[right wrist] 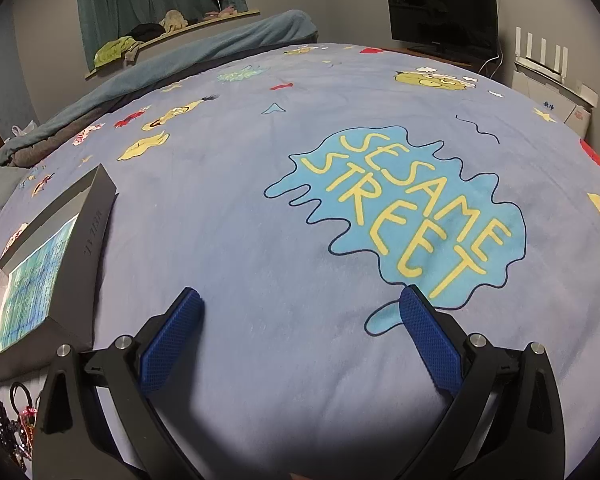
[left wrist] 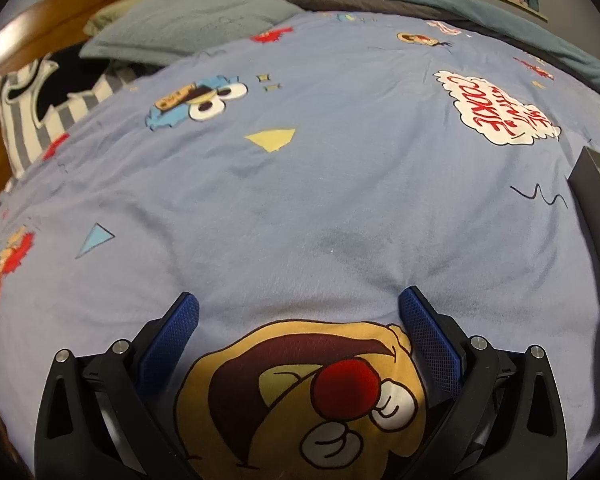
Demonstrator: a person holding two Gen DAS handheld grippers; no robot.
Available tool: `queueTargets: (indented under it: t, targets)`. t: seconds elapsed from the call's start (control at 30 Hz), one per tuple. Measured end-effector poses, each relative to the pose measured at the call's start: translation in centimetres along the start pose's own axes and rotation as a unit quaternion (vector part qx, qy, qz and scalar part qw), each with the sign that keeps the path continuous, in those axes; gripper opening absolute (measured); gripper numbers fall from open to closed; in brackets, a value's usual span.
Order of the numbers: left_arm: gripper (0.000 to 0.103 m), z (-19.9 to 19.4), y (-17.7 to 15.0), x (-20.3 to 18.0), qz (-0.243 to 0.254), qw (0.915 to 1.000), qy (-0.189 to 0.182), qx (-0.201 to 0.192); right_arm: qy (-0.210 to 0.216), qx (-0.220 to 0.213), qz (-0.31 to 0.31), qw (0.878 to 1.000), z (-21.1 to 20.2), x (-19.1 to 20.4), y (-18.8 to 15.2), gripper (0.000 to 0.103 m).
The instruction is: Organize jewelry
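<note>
A grey open box with a blue-green patterned lining lies on the bed at the left of the right wrist view; its dark edge shows at the far right of the left wrist view. A small pile of dark and pink jewelry lies on the cover below the box, at the bottom left corner. My right gripper is open and empty over the blue bedcover, to the right of the box. My left gripper is open and empty, low over a cartoon face print, left of the box.
The bed has a blue Sesame Street cover. Grey pillows and striped clothing lie by the wooden headboard. A rolled blanket runs along the far side. A monitor and white boxes stand beyond the bed.
</note>
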State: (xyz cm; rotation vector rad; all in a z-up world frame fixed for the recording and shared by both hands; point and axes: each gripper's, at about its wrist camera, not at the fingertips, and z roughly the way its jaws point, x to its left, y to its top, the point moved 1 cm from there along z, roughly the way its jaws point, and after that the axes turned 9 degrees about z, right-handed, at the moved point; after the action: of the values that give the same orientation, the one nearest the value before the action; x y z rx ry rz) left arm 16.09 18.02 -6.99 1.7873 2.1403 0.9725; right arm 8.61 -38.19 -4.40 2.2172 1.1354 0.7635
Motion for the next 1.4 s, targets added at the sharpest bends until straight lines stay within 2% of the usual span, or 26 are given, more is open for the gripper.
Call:
queueTargets:
  t: [0.13,0.27,0.4,0.47,0.73,0.87,1.17,1.4]
  targets:
    - [0.099,-0.4,-0.3,-0.6,0.014,0.9997,0.02,-0.008,0.009,-0.002,0.003,1.0,0.1,-0.2,0.0,0.099]
    - [0.099,-0.3,-0.4,0.1,-0.004,0.9999,-0.002,-0.01,0.017,-0.01,0.005,1.0,0.1,-0.3,-0.1,0.099]
    - [0.099,-0.1,-0.6,0.4,-0.013,0.9997,-0.013,-0.013,0.061,-0.032,0.033,0.997,-0.5,-1.6,-0.3,0.098]
    - [0.099,0.0,-0.7,0.4,-0.015,0.9996,-0.015,-0.016,0.068,-0.033,0.038,0.996,-0.6,-1.8,-0.4,0.098]
    - [0.099,0.1,-0.8,1.0,-0.03,0.9988,-0.035,-0.018,0.066,-0.034,0.037,0.997,-0.9,-1.6,-0.4,0.098]
    - [0.099,0.0,-0.7,0.3,-0.016,0.9996,-0.018,-0.017,0.07,-0.034,0.04,0.996,-1.1,-1.7,-0.7,0.098]
    - [0.099,-0.3,-1.0,0.7,-0.021,0.9992,-0.03,-0.018,0.045,-0.021,0.023,0.998,-0.5,-1.0,-0.8,0.098]
    - [0.099,-0.4,-1.0,0.8,-0.026,0.9988,-0.036,-0.022,0.047,-0.021,0.025,0.998,-0.4,-1.2,-0.9,0.098]
